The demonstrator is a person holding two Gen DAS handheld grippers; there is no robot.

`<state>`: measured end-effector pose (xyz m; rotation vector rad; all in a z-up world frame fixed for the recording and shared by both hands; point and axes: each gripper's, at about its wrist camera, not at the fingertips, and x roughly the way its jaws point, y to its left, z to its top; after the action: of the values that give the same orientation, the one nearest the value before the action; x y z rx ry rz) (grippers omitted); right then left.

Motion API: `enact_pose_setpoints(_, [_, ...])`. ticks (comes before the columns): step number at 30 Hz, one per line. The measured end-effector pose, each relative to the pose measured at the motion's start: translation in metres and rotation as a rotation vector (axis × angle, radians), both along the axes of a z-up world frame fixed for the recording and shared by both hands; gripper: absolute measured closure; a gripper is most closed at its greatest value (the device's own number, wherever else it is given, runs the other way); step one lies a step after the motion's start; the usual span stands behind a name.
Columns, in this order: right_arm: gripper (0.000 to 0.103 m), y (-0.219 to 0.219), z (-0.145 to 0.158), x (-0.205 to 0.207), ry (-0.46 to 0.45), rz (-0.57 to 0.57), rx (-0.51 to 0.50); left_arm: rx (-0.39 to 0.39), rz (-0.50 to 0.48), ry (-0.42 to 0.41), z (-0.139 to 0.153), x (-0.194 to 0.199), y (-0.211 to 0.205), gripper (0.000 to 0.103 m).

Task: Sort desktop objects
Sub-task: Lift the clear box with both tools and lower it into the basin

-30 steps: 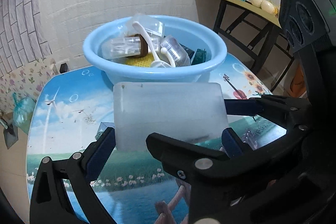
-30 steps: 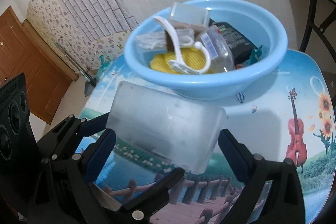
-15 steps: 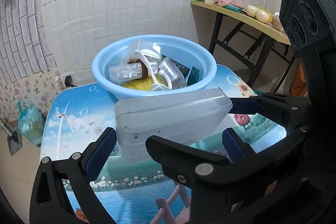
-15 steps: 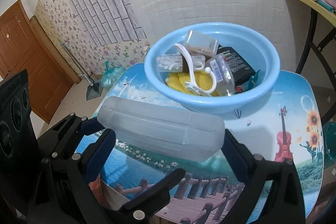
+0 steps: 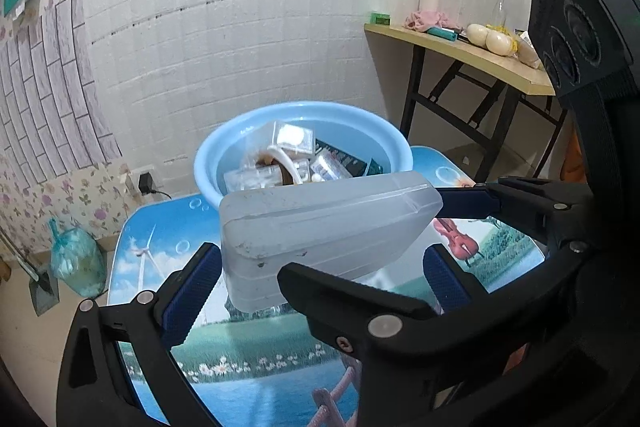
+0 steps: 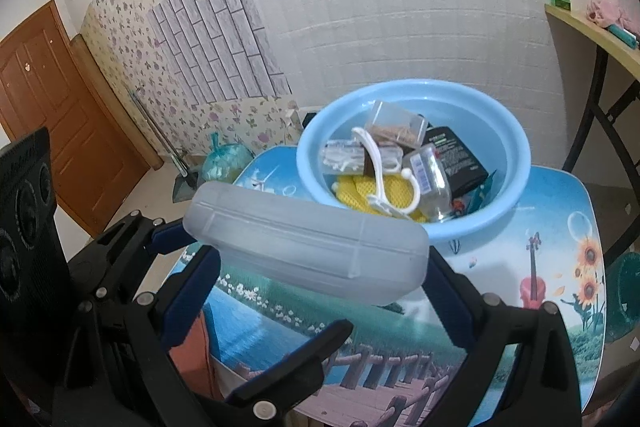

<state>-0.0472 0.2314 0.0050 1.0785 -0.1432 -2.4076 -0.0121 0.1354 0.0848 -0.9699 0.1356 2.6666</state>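
A frosted translucent plastic box [image 5: 320, 227] is held in the air between both grippers, tilted, above the picture-printed table [image 5: 248, 343]. My left gripper [image 5: 320, 279] is shut on the box's ends. My right gripper [image 6: 324, 267] is shut on the same box [image 6: 308, 239]. Behind the box stands a light blue basin [image 5: 384, 151] holding several items: clear boxes, a white hook, a yellow mesh pad and a black packet [image 6: 452, 151]. The box hides the basin's near rim.
The blue basin also shows in the right wrist view [image 6: 508, 139]. A wooden side table [image 5: 460, 51] with bottles and small items stands at the right. A green bag [image 5: 76, 263] and a dustpan sit on the floor at the left. A brown door [image 6: 56, 99] is far left.
Both grippers have lifted the frosted box up and back from the basin. The box has tilted from upright toward flat. The basin looks smaller and farther away.
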Motion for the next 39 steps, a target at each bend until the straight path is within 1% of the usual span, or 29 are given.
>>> enact_pose_setpoints(10, [0.003,0.009,0.005,-0.023,0.021,-0.027,0.000,0.014,-0.022,0.004,0.001,-0.029,0.007,0.002])
enact_pose_setpoints(24, [0.003,0.025,-0.009,-0.077,-0.005,-0.058,-0.002,0.030,-0.049,-0.034,-0.011,-0.083,0.024,0.002])
enact_pose_setpoints(31, [0.003,0.033,-0.024,-0.104,-0.036,-0.070,-0.028,-0.003,-0.064,-0.055,-0.022,-0.109,0.030,0.002])
enact_pose_setpoints(35, [0.003,0.034,-0.038,-0.115,-0.064,-0.066,-0.041,-0.017,-0.065,-0.068,-0.032,-0.117,0.031,0.002])
enact_pose_setpoints(39, [0.003,0.035,-0.043,-0.117,-0.056,-0.046,-0.059,-0.069,-0.078,-0.048,-0.036,-0.115,0.034,0.002])
